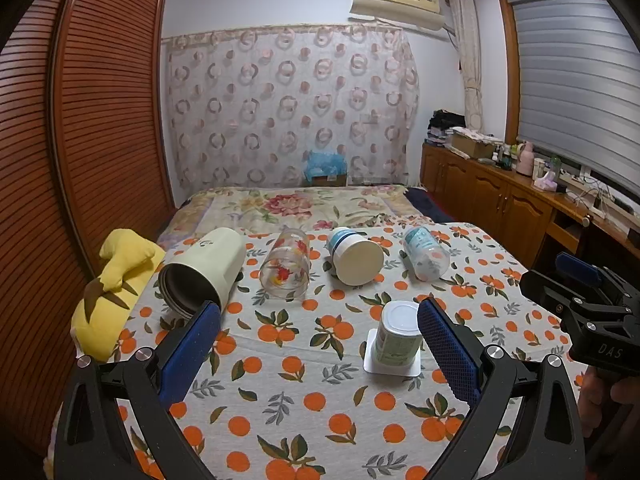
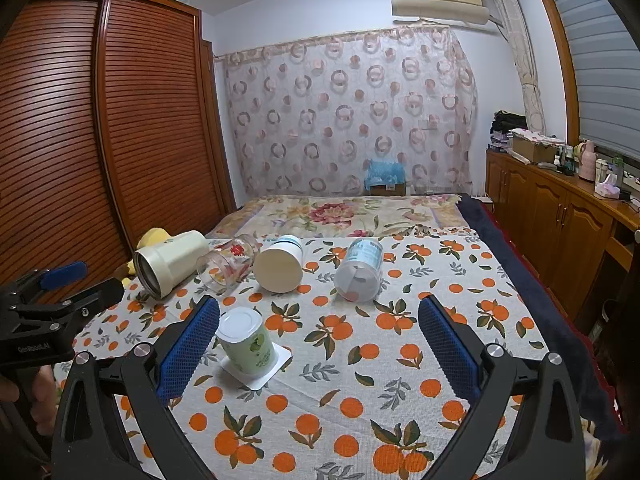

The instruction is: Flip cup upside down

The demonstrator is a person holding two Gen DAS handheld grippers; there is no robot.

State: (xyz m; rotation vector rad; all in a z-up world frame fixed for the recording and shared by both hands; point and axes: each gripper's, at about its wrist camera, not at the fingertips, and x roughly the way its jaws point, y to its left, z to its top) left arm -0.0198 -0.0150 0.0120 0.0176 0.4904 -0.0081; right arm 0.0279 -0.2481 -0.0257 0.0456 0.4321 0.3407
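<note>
A green-and-white yogurt cup (image 1: pixel 397 334) stands upside down on its square rim on the orange-print cloth (image 1: pixel 304 392); it also shows in the right wrist view (image 2: pixel 247 340). Behind it lie a cream tumbler (image 1: pixel 206 270), a flowered glass (image 1: pixel 286 266), a white-and-blue cup (image 1: pixel 354 256) and a clear printed cup (image 1: pixel 425 253), all on their sides. My left gripper (image 1: pixel 320 350) is open, its right finger beside the yogurt cup. My right gripper (image 2: pixel 320 350) is open and empty, its left finger next to the yogurt cup.
A yellow plush toy (image 1: pixel 114 292) lies at the cloth's left edge. A louvred wardrobe (image 1: pixel 92 120) stands left; wooden cabinets (image 1: pixel 492 196) line the right. The flowered bedspread (image 1: pixel 304 204) stretches behind the cups.
</note>
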